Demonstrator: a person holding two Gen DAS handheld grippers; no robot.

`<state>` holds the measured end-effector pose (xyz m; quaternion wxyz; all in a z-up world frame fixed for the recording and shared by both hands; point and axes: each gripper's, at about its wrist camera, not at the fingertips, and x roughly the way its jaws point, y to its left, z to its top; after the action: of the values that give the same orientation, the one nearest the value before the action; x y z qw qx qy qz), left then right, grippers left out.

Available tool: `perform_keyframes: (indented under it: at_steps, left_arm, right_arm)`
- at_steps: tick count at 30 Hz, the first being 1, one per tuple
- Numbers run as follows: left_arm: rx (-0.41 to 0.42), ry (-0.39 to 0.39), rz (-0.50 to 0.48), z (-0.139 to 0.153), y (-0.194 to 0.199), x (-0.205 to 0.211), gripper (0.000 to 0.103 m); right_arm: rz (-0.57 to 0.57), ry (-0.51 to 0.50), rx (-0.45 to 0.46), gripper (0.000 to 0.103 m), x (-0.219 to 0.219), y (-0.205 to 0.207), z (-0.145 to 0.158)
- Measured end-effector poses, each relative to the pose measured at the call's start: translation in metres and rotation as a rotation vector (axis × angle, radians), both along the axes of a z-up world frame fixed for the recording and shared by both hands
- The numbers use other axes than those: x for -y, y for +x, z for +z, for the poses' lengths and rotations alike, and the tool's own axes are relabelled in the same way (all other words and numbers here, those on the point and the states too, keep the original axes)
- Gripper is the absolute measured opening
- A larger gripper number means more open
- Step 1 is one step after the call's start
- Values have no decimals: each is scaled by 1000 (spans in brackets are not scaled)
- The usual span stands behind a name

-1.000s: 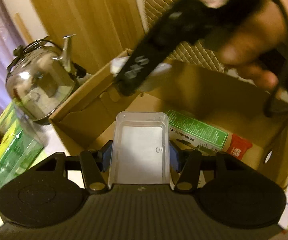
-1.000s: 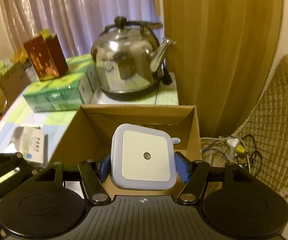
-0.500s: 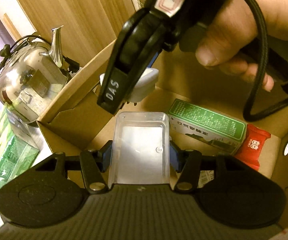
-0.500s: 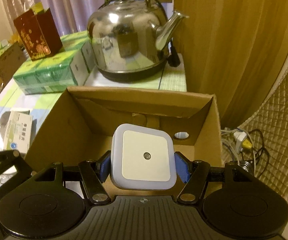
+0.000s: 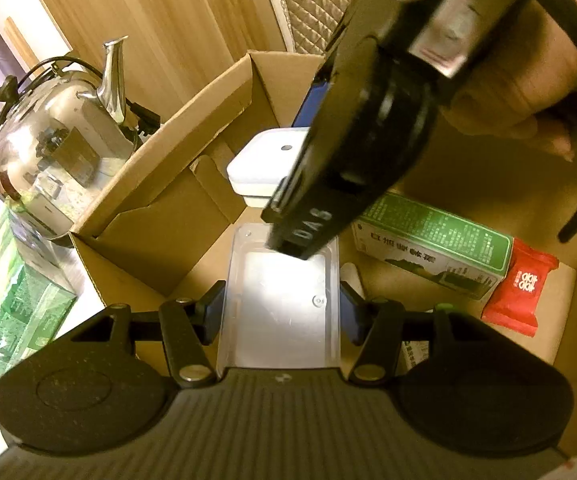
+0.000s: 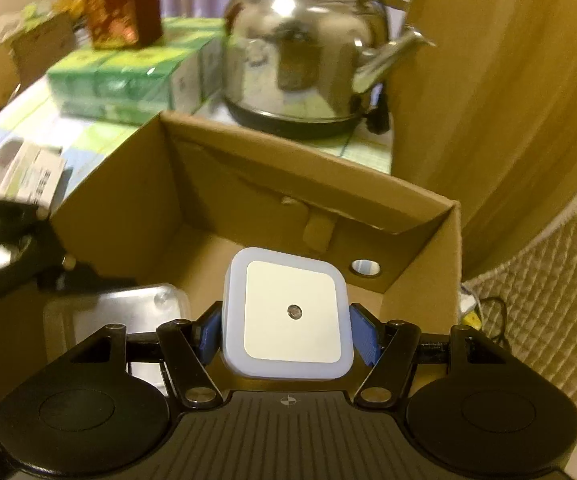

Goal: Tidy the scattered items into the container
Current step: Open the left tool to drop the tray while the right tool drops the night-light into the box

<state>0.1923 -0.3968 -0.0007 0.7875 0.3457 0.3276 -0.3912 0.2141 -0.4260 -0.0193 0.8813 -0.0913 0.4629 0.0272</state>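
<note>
1. The left gripper is clamped on a clear rectangular plastic tray. The tray's long axis runs forward along the fingers, and it hangs inside the open brown cardboard box above the floor.
2. The right gripper is closed on a white square plug-in night light, face up, held above the box interior toward the far wall.
3. The night light lies just beyond the tray's far end. The right gripper's body crosses over that end, so the two loads crowd the same patch.
4. A green rectangular carton and a red snack packet already lie on the box floor near its right wall.
5. Judgement: both items sit over open floor, so release comes next. The bare floor lies at the box's left and far side, and the right gripper is nearer the far wall.
</note>
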Motion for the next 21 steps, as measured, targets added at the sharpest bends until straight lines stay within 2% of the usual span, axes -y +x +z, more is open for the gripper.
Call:
perform_keyframes:
  at_steps: [13, 21]
  left_arm:
    - [8, 14, -8, 0, 1, -2, 54]
    - [26, 21, -31, 4, -9, -13, 61]
  right_arm:
    - [39, -58, -14, 62, -4, 3, -5]
    - [96, -109, -32, 62, -8, 1, -12]
